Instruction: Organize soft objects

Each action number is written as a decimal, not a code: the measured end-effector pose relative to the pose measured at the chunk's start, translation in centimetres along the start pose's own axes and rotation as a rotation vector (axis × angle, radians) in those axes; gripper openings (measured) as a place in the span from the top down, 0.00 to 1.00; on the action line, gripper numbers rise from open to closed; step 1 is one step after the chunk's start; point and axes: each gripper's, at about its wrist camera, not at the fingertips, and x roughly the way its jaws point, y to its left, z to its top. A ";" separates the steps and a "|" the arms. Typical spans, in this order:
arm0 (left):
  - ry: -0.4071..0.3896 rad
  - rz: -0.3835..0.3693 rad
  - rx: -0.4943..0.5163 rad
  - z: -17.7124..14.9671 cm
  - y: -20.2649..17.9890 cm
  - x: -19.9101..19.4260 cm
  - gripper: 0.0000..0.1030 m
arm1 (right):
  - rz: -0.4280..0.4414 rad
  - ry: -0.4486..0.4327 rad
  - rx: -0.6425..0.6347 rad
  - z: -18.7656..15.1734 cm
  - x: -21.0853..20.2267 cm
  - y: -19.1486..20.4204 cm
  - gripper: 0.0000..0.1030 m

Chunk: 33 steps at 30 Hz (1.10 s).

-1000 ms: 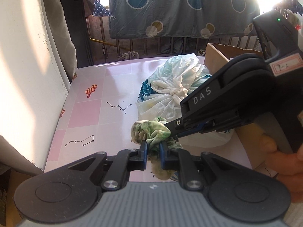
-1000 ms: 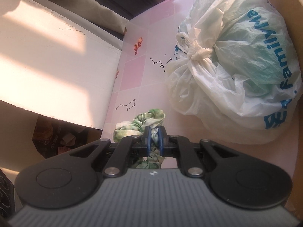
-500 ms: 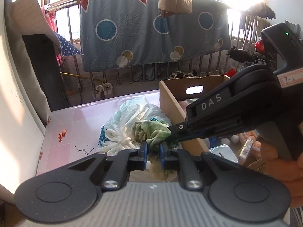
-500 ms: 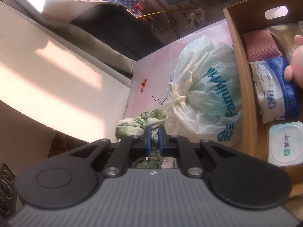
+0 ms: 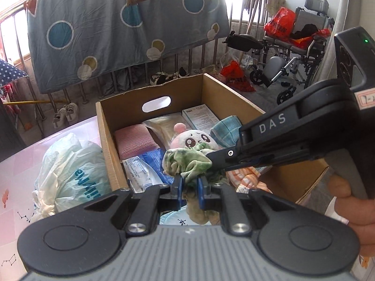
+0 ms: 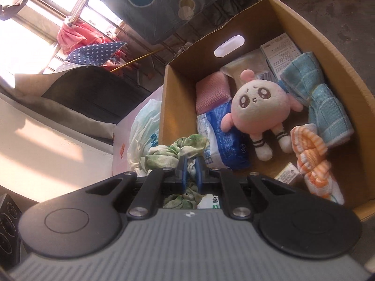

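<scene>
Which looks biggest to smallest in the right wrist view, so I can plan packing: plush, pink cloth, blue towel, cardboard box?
1. cardboard box
2. plush and blue towel, too alike to rank
3. pink cloth, partly hidden and farther off

Blue quilt with big circles hangs over metal railing ahead of me, bright daylight behind it. Grey floor beyond railing, pairs of shoes set along it. Wheelchair parked at my far right, red plastic bags on and around it. Pink tabletop with constellation print at my left. Sunlit cream wall on that side, star-patterned cloth near window.
</scene>
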 end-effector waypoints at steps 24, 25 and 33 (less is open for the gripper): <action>0.118 0.039 0.042 -0.9 -0.4 2.1 0.29 | 0.066 -0.102 0.074 2.2 -3.0 -3.8 0.75; 0.112 0.048 0.038 -1.0 -0.3 1.3 0.27 | 0.081 -0.120 0.060 2.1 -4.1 -3.3 0.74; 0.020 0.161 -0.064 -3.4 2.9 -6.5 0.11 | 0.046 -0.258 -0.132 -3.0 -11.7 1.4 0.50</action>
